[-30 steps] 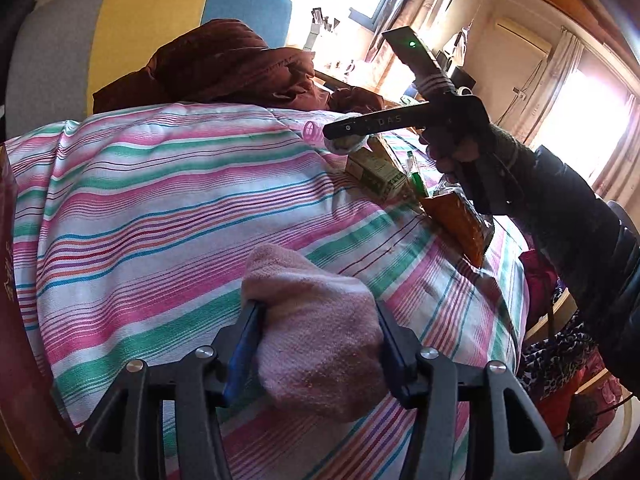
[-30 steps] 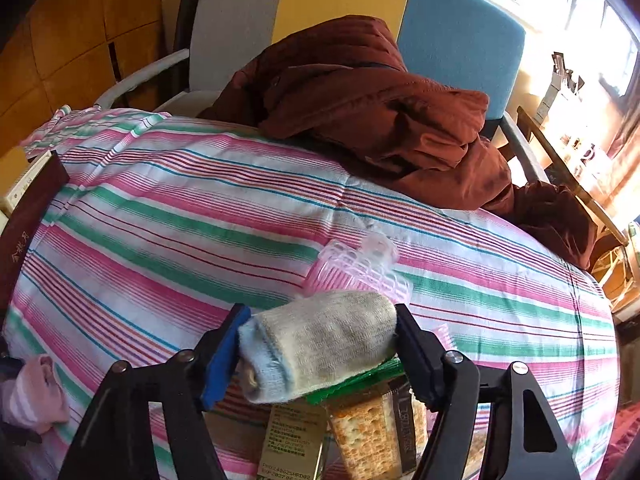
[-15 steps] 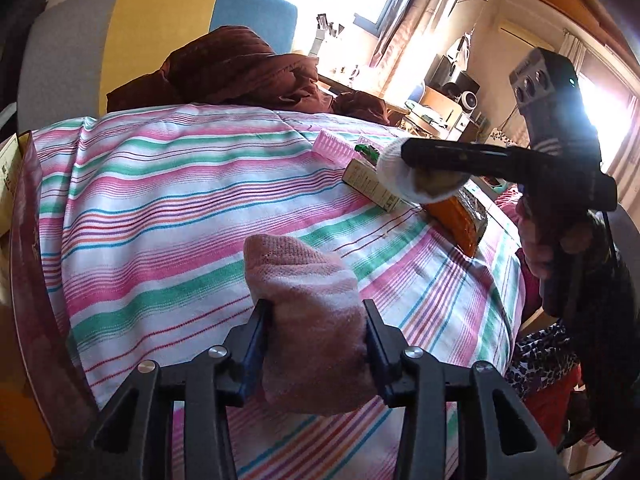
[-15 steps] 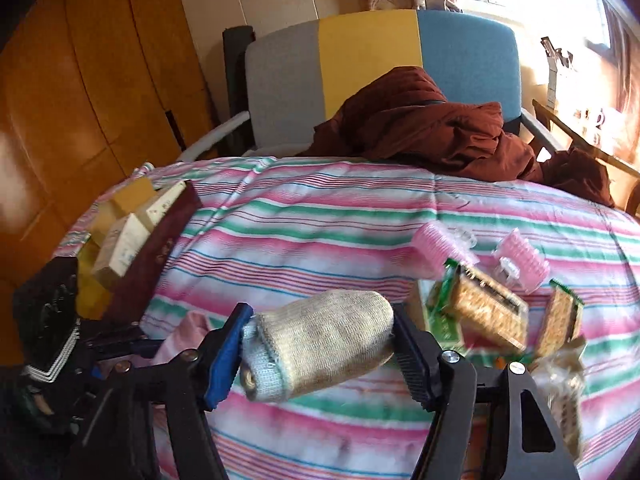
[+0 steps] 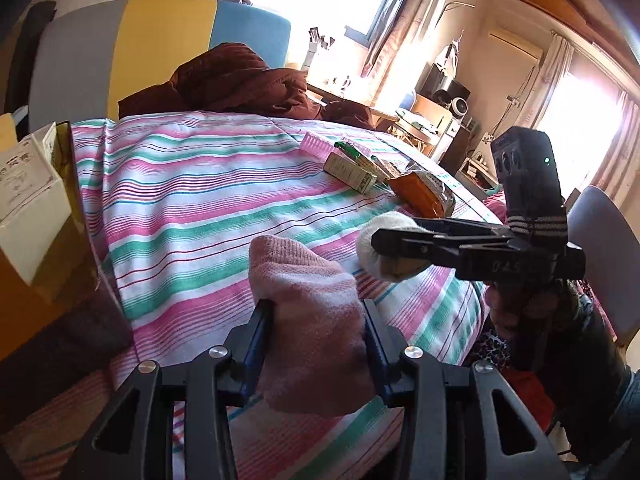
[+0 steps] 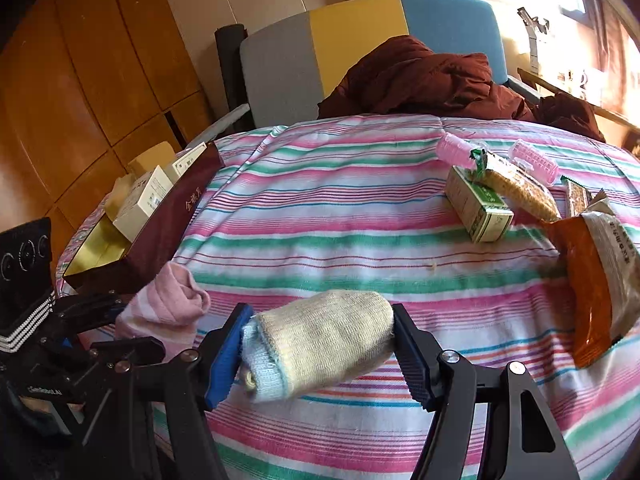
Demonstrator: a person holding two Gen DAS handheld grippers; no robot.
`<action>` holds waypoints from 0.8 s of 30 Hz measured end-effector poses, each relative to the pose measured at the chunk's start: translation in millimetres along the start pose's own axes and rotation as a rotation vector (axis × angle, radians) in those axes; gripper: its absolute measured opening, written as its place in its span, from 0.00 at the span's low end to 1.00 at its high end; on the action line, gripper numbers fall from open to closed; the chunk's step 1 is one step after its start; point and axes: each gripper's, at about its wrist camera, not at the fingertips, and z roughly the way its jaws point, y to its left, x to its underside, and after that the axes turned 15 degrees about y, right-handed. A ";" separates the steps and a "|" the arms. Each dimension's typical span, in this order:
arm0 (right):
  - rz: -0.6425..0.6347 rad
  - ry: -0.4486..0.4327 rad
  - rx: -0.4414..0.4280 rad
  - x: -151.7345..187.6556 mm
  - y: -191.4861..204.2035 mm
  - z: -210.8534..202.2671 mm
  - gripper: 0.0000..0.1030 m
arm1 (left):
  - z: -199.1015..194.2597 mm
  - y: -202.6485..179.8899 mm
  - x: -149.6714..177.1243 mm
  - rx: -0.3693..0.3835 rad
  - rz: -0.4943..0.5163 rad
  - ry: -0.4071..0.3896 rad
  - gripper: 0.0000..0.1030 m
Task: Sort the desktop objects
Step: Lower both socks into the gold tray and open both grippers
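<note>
My left gripper (image 5: 316,332) is shut on a rolled pink sock (image 5: 308,312), held just above the striped tablecloth (image 5: 200,200). My right gripper (image 6: 320,344) is shut on a rolled beige and light-blue sock (image 6: 320,344), clamped across its length. In the left wrist view the right gripper (image 5: 374,240) reaches in from the right with the beige sock (image 5: 376,240), close beside the pink one. In the right wrist view the left gripper (image 6: 132,332) with the pink sock (image 6: 164,304) shows at lower left, near a dark red box (image 6: 160,232).
The dark red box holds several white cartons (image 6: 144,200) at the table's left edge. On the right lie a green carton (image 6: 478,208), cracker packs (image 6: 520,188), pink hair rollers (image 6: 536,160) and an orange snack bag (image 6: 596,272). A brown jacket (image 6: 420,80) lies on a chair behind.
The right gripper has carried the beige sock away from the snack pile, back toward the near left, ending beside the pink sock. The left gripper has drawn back slightly, still holding its sock.
</note>
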 end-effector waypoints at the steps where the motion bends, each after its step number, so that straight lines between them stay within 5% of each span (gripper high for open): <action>1: -0.002 0.001 0.000 2.8 3.2 1.8 0.67 | -6.0 0.6 3.1 -0.003 -0.005 -0.009 0.43; 8: -0.053 -0.024 -0.038 -0.7 40.5 6.6 0.67 | -61.2 15.0 26.2 -0.045 -0.065 -0.111 0.43; 17: -0.240 -0.107 -0.150 -33.9 152.0 11.8 0.67 | -138.8 75.9 62.5 -0.163 -0.257 -0.274 0.43; 24: -0.289 -0.151 -0.142 -56.2 211.8 31.4 0.67 | -159.4 108.7 77.8 -0.172 -0.339 -0.333 0.43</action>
